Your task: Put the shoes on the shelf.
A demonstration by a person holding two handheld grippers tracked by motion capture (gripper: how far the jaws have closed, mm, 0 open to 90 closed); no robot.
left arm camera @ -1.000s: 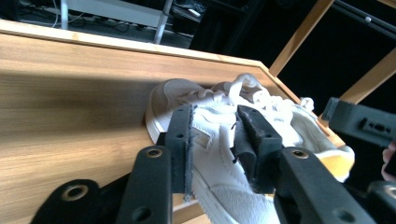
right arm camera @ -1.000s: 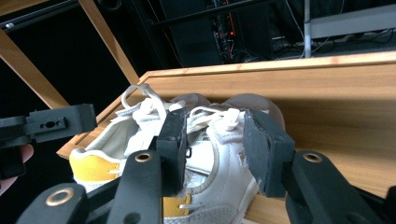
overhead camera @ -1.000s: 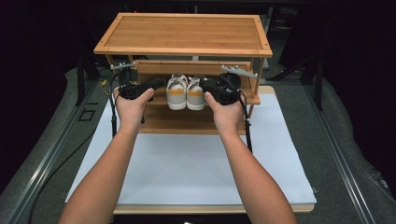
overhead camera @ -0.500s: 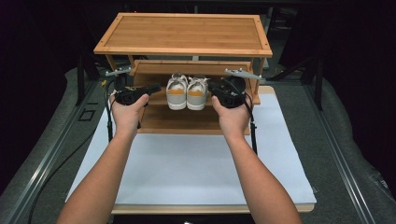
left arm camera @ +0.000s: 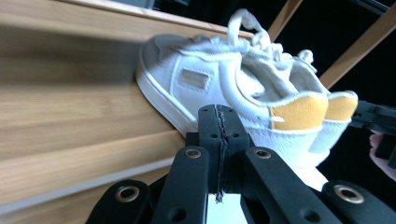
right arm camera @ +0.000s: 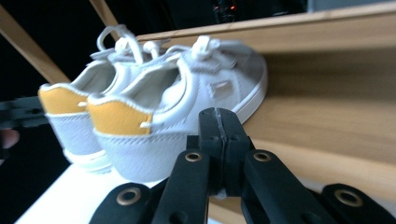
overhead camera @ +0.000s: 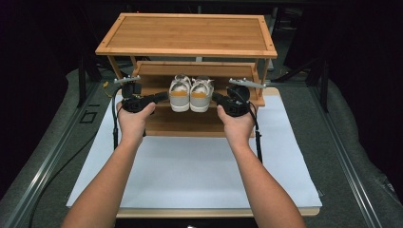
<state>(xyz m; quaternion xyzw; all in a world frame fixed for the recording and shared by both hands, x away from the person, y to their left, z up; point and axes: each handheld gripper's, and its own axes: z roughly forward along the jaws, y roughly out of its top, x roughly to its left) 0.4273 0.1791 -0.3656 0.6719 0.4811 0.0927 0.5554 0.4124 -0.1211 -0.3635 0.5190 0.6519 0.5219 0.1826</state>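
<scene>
both forearms are bare, with no sleeves, gloves or watch, and each hand carries a black gripper: the left gripper (overhead camera: 161, 97) and the right gripper (overhead camera: 217, 98). each tool has a bulky matte black body, a grey three-cornered plate on top and a black cable trailing back beside the wrist. up close, each has two flat black link arms with round brass-coloured rivets and plain holes, leading to squared black jaws with small dimples and a thin rough seam between them.
</scene>
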